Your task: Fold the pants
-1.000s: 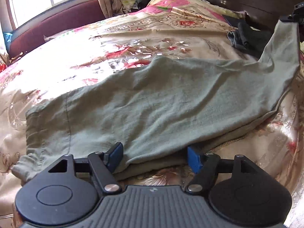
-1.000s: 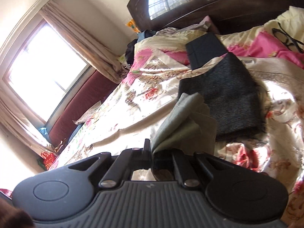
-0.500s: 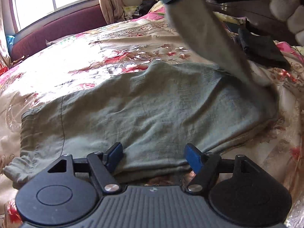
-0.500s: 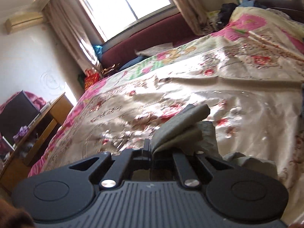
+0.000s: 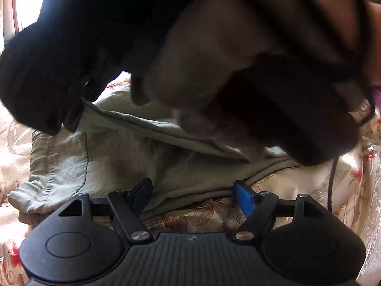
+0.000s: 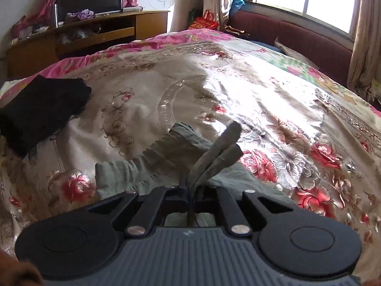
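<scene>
Leg cuffs (image 6: 223, 152) are being carried by the pressed-together right tongs (image 6: 193, 190) across to the waistband of the pants (image 5: 100, 157) on the bed (image 6: 262, 90), completing a half-fold, while the left tongs (image 5: 193, 190) are being held spread and empty at the near edge.

left tool (image 5: 193, 191): black body, ribbed grey grip plate, two round black discs, silver pivot screws, blue finger pads (image 5: 245, 196)
right tool (image 6: 190, 190): same black linkage, ribbed grey plate, two silver screws
cable (image 5: 331, 181): thin, black, right of frame
</scene>
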Available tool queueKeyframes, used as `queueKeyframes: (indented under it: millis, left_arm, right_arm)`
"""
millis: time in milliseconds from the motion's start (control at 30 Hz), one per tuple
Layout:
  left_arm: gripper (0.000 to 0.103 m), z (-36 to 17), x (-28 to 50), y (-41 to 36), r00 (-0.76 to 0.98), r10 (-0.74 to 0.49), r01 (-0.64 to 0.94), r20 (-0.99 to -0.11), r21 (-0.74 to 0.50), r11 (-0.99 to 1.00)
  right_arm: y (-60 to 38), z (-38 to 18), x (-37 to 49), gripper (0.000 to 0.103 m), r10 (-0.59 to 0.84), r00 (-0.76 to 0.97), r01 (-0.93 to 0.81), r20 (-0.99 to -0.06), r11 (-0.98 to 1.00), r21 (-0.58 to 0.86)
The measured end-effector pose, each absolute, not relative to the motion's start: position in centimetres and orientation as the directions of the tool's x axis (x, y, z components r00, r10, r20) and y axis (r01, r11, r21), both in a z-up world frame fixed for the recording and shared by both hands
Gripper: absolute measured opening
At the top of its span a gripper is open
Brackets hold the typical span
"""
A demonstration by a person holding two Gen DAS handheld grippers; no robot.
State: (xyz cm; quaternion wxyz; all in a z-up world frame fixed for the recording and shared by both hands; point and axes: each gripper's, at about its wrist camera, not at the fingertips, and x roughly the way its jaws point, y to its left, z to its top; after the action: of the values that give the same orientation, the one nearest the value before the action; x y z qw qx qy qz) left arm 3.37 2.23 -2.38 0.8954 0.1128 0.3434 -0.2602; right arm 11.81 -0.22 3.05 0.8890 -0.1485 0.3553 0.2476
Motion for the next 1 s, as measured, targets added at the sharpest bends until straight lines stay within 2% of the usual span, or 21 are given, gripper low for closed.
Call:
queueKeyframes:
  millis: [167,333,400,467,533,667,800,933,1000]
  left_arm:
    - [0.089,-2.3,3.4,2.6,0.623,-0.399,0.550,-0.673,0.014,0.835]
    - [0.090,-2.1,2.8,3.1,0.621,-0.402,0.554,-0.673,0.014,0.832]
    - [0.090,-2.2,2.8,3.3,0.621,-0.402,0.554,-0.673,0.014,0.832]
    - [0.091,-2.2,2.7,3.3,0.622,-0.401,0.554,-0.673,0.016,0.832]
    - [0.091,-2.2,2.6,3.2,0.622,-0.402,0.554,-0.672,0.015,0.832]
    - [0.091,-2.2,2.5,3.3,0.620,-0.408,0.556,-0.671,0.008,0.831]
    - [0.092,-2.3,2.4,3.2,0.618,-0.408,0.559,-0.672,0.011,0.829]
    - [0.095,-2.2,2.2,3.0,0.621,-0.404,0.561,-0.672,0.021,0.827]
    - [0.095,-2.1,2.2,2.9,0.627,-0.395,0.566,-0.671,0.044,0.823]
  right_arm:
    - [1.6,1.9,12.6,0.006,0.292,0.613,-0.567,-0.735,0.810,-0.152]
    - [2.4,1.0,13.0,0.012,0.338,0.512,-0.633,-0.790,0.770,-0.081]
    - [3.1,0.2,12.8,0.012,0.312,0.519,-0.640,-0.796,0.759,-0.120]
    - [3.6,-0.2,12.8,0.011,0.274,0.547,-0.625,-0.791,0.763,-0.167]
    - [3.5,0.0,13.2,0.004,0.281,0.548,-0.598,-0.788,0.790,-0.134]
    - [3.2,1.5,13.6,0.004,0.300,0.591,-0.581,-0.749,0.802,-0.136]
    - [4.8,2.9,13.6,0.005,0.367,0.595,-0.654,-0.715,0.738,-0.165]
    - [6.7,0.6,13.1,0.013,0.412,0.406,-0.794,-0.816,0.601,-0.092]
    - [6.2,0.3,12.9,0.016,0.406,0.402,-0.791,-0.821,0.606,-0.088]
